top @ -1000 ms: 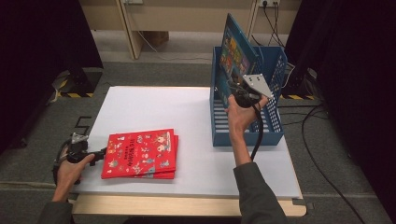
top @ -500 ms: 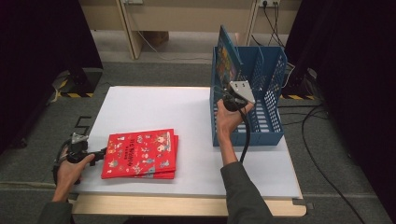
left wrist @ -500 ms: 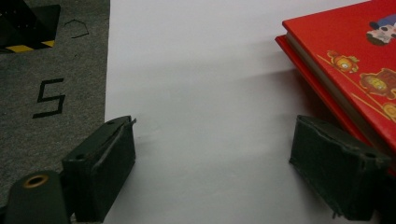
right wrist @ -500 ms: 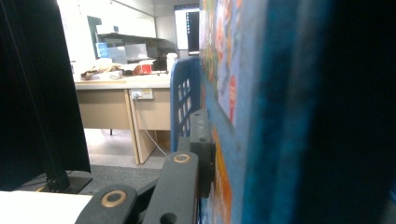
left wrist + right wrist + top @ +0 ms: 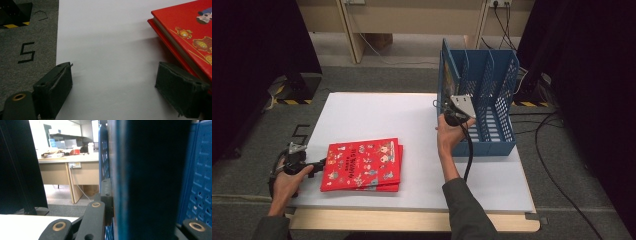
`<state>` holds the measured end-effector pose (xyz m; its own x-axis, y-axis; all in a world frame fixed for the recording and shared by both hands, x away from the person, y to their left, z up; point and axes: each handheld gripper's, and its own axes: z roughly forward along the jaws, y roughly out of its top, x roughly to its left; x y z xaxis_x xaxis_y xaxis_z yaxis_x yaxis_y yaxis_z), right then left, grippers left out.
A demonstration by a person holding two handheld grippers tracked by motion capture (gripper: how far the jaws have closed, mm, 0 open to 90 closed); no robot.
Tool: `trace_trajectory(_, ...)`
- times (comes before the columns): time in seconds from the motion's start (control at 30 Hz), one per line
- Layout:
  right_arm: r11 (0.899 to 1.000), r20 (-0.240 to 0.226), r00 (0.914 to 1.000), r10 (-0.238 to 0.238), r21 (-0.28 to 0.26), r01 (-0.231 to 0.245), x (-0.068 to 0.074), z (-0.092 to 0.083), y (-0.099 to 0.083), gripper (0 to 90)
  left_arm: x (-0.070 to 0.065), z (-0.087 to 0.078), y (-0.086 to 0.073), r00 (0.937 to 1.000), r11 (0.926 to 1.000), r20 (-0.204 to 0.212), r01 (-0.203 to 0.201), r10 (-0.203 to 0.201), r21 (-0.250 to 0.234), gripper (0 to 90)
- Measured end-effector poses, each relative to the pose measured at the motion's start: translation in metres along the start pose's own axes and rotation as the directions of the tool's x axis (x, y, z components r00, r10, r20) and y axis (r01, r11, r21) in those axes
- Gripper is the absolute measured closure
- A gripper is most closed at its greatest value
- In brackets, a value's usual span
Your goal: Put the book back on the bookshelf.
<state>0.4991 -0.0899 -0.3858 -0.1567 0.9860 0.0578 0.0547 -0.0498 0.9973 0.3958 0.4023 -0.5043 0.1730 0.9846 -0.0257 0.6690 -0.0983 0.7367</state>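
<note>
Two red picture books (image 5: 363, 165) lie stacked on the white surface (image 5: 412, 130); a third, blue-covered book (image 5: 449, 75) stands in the leftmost slot of the blue file rack (image 5: 492, 100), pinched by the right claw (image 5: 451, 102); lower it straight and release only once seated; the left claw (image 5: 115, 92) gapes wide beside the stack.

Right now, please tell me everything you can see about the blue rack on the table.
The rack looks like blue plastic, with perforated walls and upright dividers that form open slots. It stands upright at the far right part of the white table. A book with a colourful cover stands on edge in its leftmost slot, rising slightly above the rim. The right tongs are shut on that book at the rack's left side.
</note>
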Motion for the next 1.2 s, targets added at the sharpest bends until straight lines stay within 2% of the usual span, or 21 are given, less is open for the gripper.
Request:
trace_trajectory(0.17,1.000,0.001,1.0000,0.010,0.020,-0.010,-0.001,-0.002,-0.013,80.3,0.000,0.000,0.000,1.0000,1.0000,0.000,0.001,-0.001,-0.002,12.6)
trace_trajectory(0.27,0.999,-0.011,0.9997,-0.022,0.031,0.023,0.003,-0.003,-0.018,77.9,0.000,0.000,0.000,1.0000,1.0000,-0.001,0.001,-0.001,-0.002,12.5)
trace_trajectory(0.3,0.997,-0.006,0.9975,-0.070,0.022,0.070,0.005,-0.003,-0.018,77.4,0.000,0.000,0.000,1.0000,1.0000,-0.002,-0.002,0.002,0.001,12.6)
trace_trajectory(0.37,0.997,-0.010,0.9977,-0.067,0.026,0.068,0.005,-0.003,-0.019,76.8,0.000,0.000,0.000,1.0000,1.0000,-0.002,-0.002,0.002,0.001,12.6)
trace_trajectory(0.47,0.998,-0.033,0.9984,-0.046,0.030,0.047,0.005,-0.007,-0.018,71.4,0.000,0.000,0.000,1.0000,1.0000,0.000,0.002,-0.002,-0.002,12.6)
trace_trajectory(0.5,0.996,-0.049,0.9952,-0.085,0.023,0.087,0.007,-0.011,-0.016,69.2,0.000,0.000,0.000,1.0000,1.0000,-0.001,0.001,-0.001,-0.002,12.6)
trace_trajectory(0.53,0.995,-0.056,0.9944,-0.090,0.026,0.091,0.008,-0.013,-0.015,68.5,0.000,0.000,0.000,1.0000,1.0000,-0.001,0.001,-0.001,-0.002,12.6)
trace_trajectory(0.63,0.995,-0.082,0.9938,-0.075,0.053,0.079,0.010,-0.018,-0.014,66.3,0.000,0.000,0.000,1.0000,1.0000,-0.002,-0.001,0.001,0.001,12.6)
trace_trajectory(0.73,0.994,-0.090,0.9915,-0.094,0.054,0.099,0.008,-0.020,-0.014,67.0,0.000,0.000,0.000,1.0000,1.0000,0.000,0.002,-0.002,-0.002,12.6)
trace_trajectory(0.83,0.995,-0.115,0.9905,-0.076,0.060,0.083,0.007,-0.023,-0.017,65.1,0.000,0.000,0.000,1.0000,1.0000,-0.001,0.002,-0.002,-0.001,12.6)
trace_trajectory(1.1,0.994,-0.129,0.9887,-0.077,0.062,0.085,0.008,-0.024,-0.015,65.8,0.000,0.000,0.000,1.0000,1.0000,-0.001,0.003,-0.003,0.000,12.5)
trace_trajectory(1.17,0.996,-0.140,0.9886,-0.054,0.062,0.064,0.007,-0.024,-0.015,63.0,0.000,0.000,0.000,1.0000,1.0000,-0.001,0.004,-0.004,-0.003,12.6)
trace_trajectory(1.2,0.995,-0.142,0.9884,-0.053,0.070,0.064,0.007,-0.025,-0.014,57.5,0.000,0.000,0.000,1.0000,1.0000,0.001,0.004,-0.004,-0.002,12.6)
